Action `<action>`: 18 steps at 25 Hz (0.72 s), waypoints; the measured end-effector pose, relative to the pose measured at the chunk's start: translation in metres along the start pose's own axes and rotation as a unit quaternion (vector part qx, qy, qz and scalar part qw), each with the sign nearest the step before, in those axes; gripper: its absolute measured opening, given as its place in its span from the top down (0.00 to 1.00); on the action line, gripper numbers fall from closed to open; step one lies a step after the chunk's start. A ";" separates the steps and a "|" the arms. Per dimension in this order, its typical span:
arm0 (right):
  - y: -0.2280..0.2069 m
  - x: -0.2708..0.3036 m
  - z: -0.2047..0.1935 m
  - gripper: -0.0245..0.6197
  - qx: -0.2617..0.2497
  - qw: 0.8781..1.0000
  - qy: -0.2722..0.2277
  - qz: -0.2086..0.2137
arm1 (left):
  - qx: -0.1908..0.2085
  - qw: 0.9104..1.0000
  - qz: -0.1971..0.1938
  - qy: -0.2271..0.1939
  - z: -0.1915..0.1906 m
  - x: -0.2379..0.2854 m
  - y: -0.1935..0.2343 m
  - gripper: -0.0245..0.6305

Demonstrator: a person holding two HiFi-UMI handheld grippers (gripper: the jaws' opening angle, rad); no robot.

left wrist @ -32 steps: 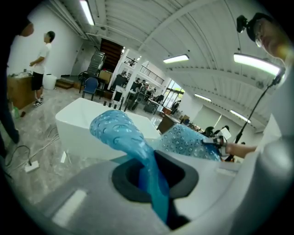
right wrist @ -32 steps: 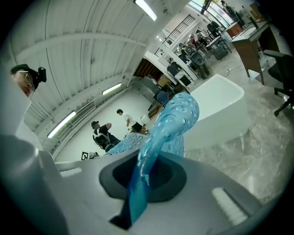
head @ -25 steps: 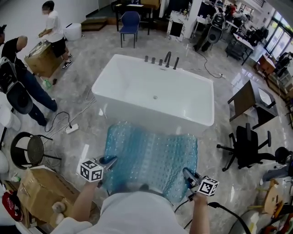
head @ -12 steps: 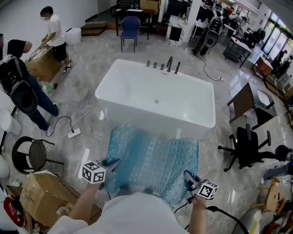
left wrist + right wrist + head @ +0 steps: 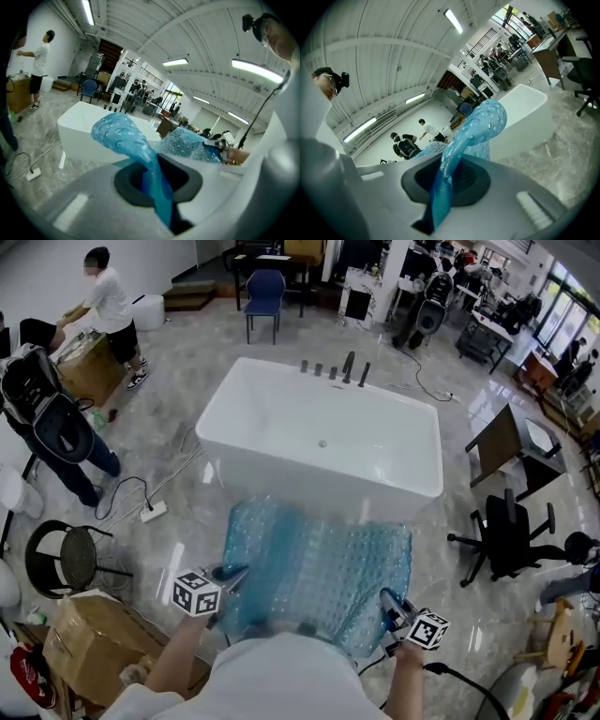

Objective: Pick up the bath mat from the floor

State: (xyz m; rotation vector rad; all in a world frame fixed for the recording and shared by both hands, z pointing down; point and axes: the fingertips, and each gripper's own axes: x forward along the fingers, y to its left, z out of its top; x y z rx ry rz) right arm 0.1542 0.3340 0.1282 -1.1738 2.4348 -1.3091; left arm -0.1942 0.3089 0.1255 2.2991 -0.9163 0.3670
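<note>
Clenched translucent blue bubbled bath mat (image 5: pixel 319 563) by its near corners in left hand-held gripper (image 5: pixel 228 576) and right hand-held gripper (image 5: pixel 387 602), raised beside white bathtub (image 5: pixel 300 482); judged liable to slip from thin, slick pinches.

A white freestanding bathtub (image 5: pixel 319 437) blocked the middle of the grey marble floor (image 5: pixel 450 615), straight ahead. The translucent blue bubbled bath mat (image 5: pixel 319 563) was stretched between the left gripper (image 5: pixel 230 574) and right gripper (image 5: pixel 386 601), both clamped on its near corners. It filled the space just near of the tub. On the left, a brown cardboard box (image 5: pixel 80 634) and a black round-seated stool (image 5: pixel 64 557) crowded the near side. A white power strip (image 5: pixel 150 513) with cables lay across the floor farther out. On the right, bare floor ran open between the tub and a black office chair (image 5: pixel 506 535). Far left, a person with a black backpack (image 5: pixel 42 409) stood in the way.
</note>
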 end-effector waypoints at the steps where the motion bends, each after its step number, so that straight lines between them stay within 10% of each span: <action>1: 0.000 0.001 -0.002 0.92 0.001 1.000 0.000 -0.001 | 0.001 1.000 0.000 0.001 -0.001 -0.001 0.001 0.93; 18: 0.002 0.023 -0.001 0.92 -0.002 1.000 0.000 -0.006 | -0.002 1.000 0.003 -0.002 0.010 0.000 0.019 0.93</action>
